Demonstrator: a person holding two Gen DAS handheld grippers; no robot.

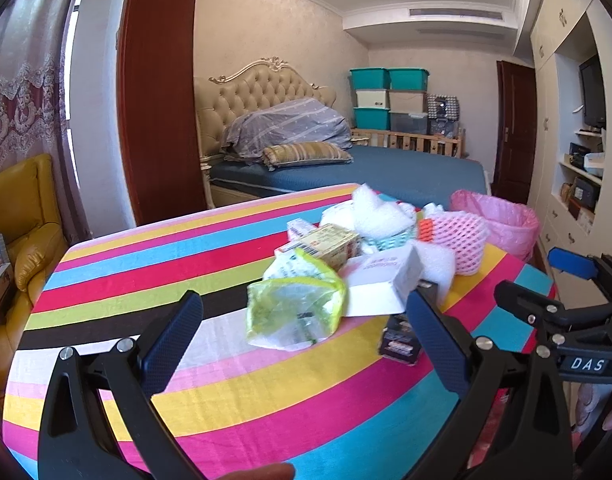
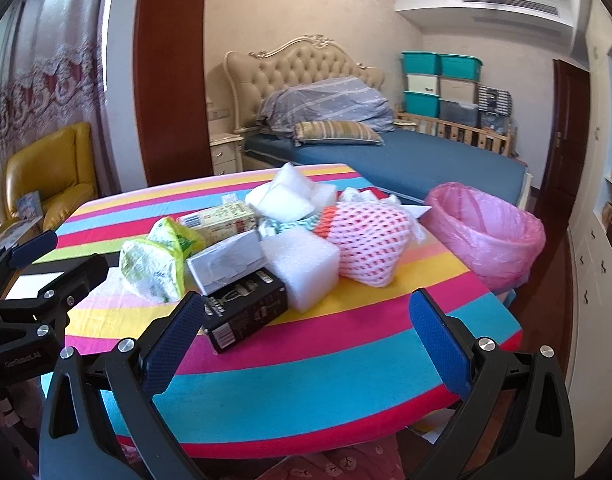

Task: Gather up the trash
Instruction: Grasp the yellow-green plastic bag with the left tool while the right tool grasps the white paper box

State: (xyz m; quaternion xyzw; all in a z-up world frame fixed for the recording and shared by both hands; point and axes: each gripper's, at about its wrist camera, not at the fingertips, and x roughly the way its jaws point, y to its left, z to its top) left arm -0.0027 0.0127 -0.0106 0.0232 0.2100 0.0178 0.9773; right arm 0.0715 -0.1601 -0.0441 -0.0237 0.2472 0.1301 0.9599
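One label reads "DAS", on the right gripper (image 1: 545,280) body.

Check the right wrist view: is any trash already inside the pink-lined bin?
No. The pink-lined bin shows only its empty liner, while the trash pile sits on the striped table.

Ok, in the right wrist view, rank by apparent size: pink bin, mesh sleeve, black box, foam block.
1. Pink bin
2. Mesh sleeve
3. Black box and foam block look alike; the box lies nearer the camera, so unranked.
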